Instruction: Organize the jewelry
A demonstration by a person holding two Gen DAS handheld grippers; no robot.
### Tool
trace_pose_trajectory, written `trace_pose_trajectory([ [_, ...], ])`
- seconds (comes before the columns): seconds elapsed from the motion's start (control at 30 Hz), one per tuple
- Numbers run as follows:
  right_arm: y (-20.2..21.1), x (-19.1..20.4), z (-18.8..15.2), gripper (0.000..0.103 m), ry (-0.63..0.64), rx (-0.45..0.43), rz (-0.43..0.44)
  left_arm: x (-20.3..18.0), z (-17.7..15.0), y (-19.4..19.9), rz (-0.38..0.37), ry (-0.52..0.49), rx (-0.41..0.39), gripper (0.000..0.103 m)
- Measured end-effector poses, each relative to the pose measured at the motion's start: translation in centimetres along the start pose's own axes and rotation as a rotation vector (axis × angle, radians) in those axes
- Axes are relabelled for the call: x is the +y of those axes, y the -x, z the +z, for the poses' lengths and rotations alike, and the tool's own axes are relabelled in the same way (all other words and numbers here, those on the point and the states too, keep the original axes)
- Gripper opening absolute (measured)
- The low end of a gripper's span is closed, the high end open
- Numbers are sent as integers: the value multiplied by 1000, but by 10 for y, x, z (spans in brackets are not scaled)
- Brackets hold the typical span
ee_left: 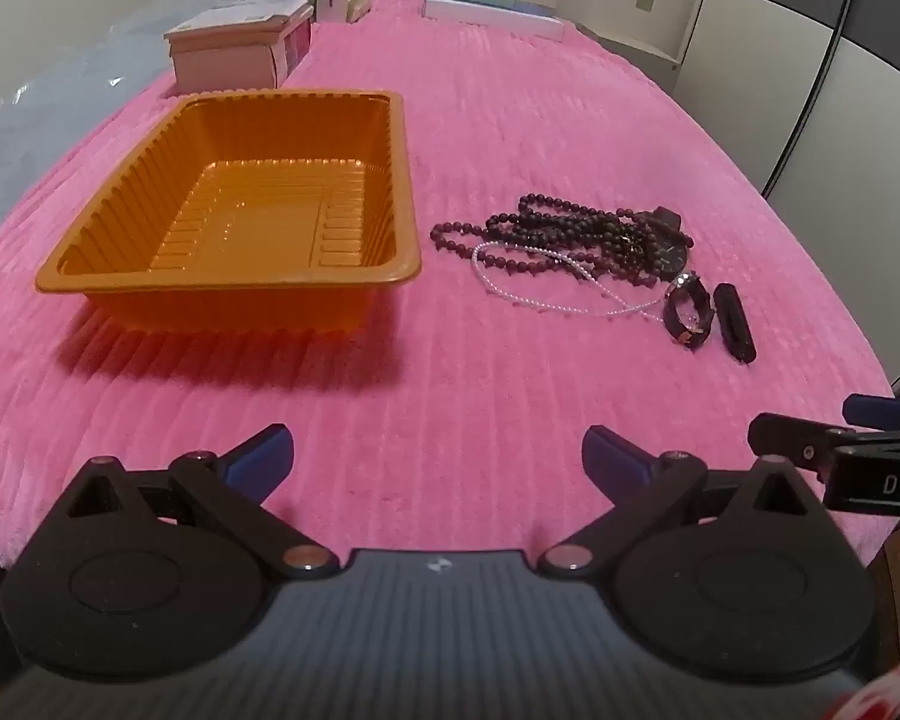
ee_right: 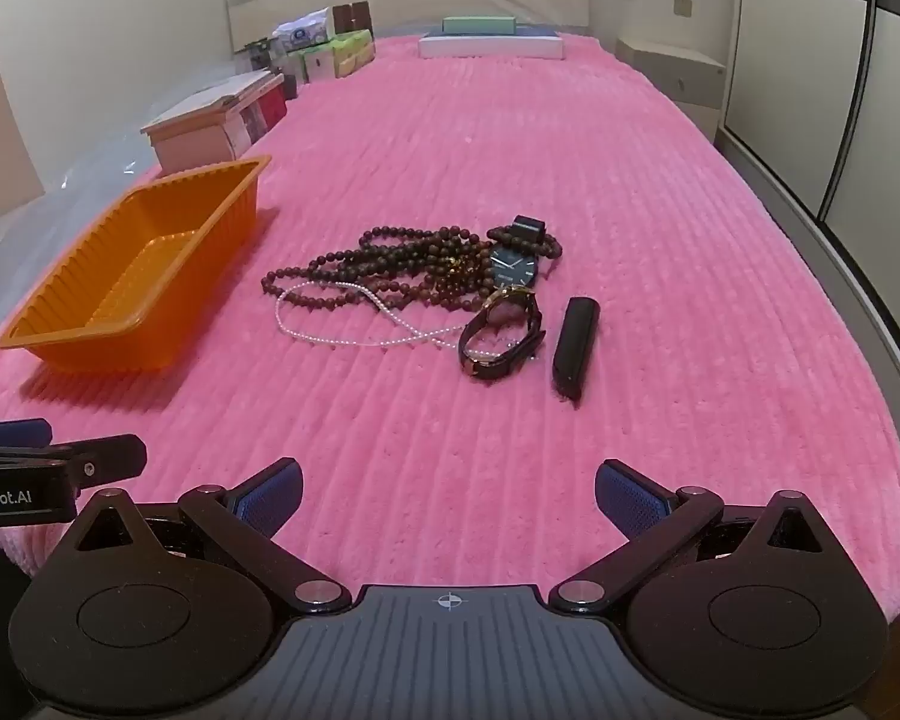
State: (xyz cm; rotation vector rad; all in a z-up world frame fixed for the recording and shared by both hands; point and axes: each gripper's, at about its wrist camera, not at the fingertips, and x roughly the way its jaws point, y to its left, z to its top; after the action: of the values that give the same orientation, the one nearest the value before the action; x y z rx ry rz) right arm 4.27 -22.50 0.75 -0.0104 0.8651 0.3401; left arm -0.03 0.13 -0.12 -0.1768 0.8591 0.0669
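Note:
An empty orange plastic tray point(ee_left: 330, 102) point(ee_right: 42, 324) sits on the pink ribbed blanket. To its right lies a pile of jewelry: dark bead strands point(ee_left: 570, 234) point(ee_right: 402, 264), a thin white bead necklace point(ee_left: 528, 294) point(ee_right: 330, 330), a dark-faced watch point(ee_right: 513, 267), a gold-rimmed watch with a black strap point(ee_left: 687, 306) point(ee_right: 501, 330) and a black oblong band point(ee_left: 735, 324) point(ee_right: 573, 348). My left gripper point(ee_left: 438, 456) is open and empty, near the front edge, below the tray. My right gripper point(ee_right: 447, 495) is open and empty, in front of the jewelry.
A pink box point(ee_left: 240, 48) point(ee_right: 210, 126) stands behind the tray. More boxes point(ee_right: 330, 48) line the far left, and a white and green box point(ee_left: 492, 9) point(ee_right: 489, 39) lies at the far end. Wardrobe doors point(ee_right: 840, 90) stand to the right.

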Motion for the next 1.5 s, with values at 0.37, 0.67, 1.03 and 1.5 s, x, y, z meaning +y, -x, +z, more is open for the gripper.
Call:
trace_pose_trajectory([
  [0.37, 2, 8, 0, 103, -4, -7, -12, -4, -1, 1, 2, 2, -3, 100],
  [0.67, 4, 1, 1, 103, -4, -11, 1, -4, 0, 2, 1, 0, -6, 100],
  [1.03, 5, 2, 1, 103, -4, -13, -2, -6, 2, 4, 0, -3, -11, 100],
  [1.5, 5, 3, 3, 103, 0, -12, -1, -7, 5, 5, 0, -4, -12, 100],
])
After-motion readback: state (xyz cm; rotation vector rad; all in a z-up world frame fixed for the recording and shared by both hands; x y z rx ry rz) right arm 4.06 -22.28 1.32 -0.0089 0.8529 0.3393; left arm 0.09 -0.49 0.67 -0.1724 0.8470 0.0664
